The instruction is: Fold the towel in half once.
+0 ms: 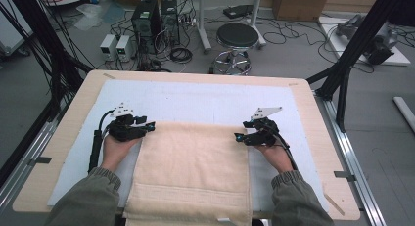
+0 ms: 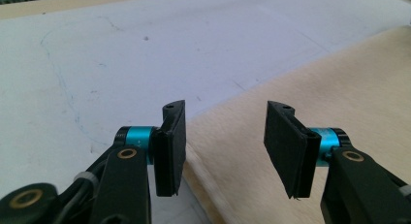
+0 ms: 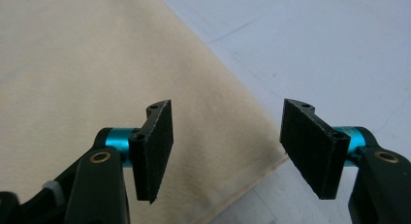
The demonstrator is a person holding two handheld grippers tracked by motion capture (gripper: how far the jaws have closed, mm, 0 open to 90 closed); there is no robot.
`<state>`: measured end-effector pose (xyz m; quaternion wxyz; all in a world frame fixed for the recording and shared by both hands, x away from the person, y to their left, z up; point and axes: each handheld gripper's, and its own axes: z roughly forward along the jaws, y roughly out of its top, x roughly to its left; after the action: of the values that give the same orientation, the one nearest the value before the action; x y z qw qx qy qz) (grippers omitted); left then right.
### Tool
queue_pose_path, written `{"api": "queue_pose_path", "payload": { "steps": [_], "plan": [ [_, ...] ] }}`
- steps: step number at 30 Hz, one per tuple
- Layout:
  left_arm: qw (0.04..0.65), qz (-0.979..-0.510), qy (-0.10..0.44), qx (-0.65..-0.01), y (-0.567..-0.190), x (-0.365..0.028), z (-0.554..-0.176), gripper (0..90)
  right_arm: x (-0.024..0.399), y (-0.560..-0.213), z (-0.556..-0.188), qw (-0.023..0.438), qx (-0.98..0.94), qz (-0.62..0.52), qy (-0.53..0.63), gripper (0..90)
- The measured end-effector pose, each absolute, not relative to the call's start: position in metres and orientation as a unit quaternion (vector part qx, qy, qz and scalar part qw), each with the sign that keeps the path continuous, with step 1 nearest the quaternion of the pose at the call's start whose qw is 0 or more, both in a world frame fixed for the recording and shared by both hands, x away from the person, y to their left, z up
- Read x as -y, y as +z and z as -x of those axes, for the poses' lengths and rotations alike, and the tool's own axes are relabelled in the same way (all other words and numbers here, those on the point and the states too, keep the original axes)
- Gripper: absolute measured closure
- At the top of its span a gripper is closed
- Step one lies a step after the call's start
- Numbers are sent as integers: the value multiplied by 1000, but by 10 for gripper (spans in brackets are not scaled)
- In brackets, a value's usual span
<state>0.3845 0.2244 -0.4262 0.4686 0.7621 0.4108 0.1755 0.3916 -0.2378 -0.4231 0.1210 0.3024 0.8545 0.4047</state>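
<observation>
towel (image 1: 193,169) lies flat on the white mat (image 1: 195,101), folded, its near end hanging over the table edge. left gripper (image 1: 149,126) hovers at the towel's far left corner — jaws apart, empty. right gripper (image 1: 240,136) sits at the far right corner, jaws apart too — nothing clamped.

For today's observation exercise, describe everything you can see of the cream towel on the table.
The towel is cream, soft and fuzzy like terry cloth, with a woven band across its near end. It lies flat and smooth on the pale sheet covering the wooden table, and its near end hangs over the table's front edge. Its far edge looks thick, perhaps folded. The left gripper and right gripper sit at its far corners, jaws open astride the edges, not clamping it.
</observation>
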Motion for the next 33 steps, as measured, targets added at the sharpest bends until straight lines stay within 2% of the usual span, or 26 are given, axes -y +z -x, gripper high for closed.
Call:
{"api": "queue_pose_path", "payload": {
  "steps": [4, 6, 11, 16, 19, 21, 25, 33],
  "plan": [
    [454, -772, 154, -417, -435, -222, -394, 477, 240, -433, -399, 110, -855, -314, 398, 377],
    [437, -782, 139, -423, -440, -219, -397, 455, 241, -435, -400, 102, -858, -314, 394, 422],
    [431, -786, 127, -424, -445, -218, -399, 470, 239, -438, -401, 86, -866, -306, 386, 525],
    [423, -792, 140, -418, -445, -218, -398, 607, 239, -438, -402, 77, -868, -299, 388, 653],
    [422, -800, 143, -401, -445, -214, -397, 730, 236, -438, -402, 68, -872, -290, 389, 782],
    [418, -803, 154, -395, -445, -212, -396, 799, 235, -438, -402, 67, -873, -286, 390, 832],
    [419, -794, 170, -406, -441, -212, -403, 826, 235, -433, -410, 70, -872, -288, 389, 851],
    [420, -769, 222, -427, -399, -210, -440, 830, 230, -397, -453, 118, -846, -323, 408, 855]
  ]
}}
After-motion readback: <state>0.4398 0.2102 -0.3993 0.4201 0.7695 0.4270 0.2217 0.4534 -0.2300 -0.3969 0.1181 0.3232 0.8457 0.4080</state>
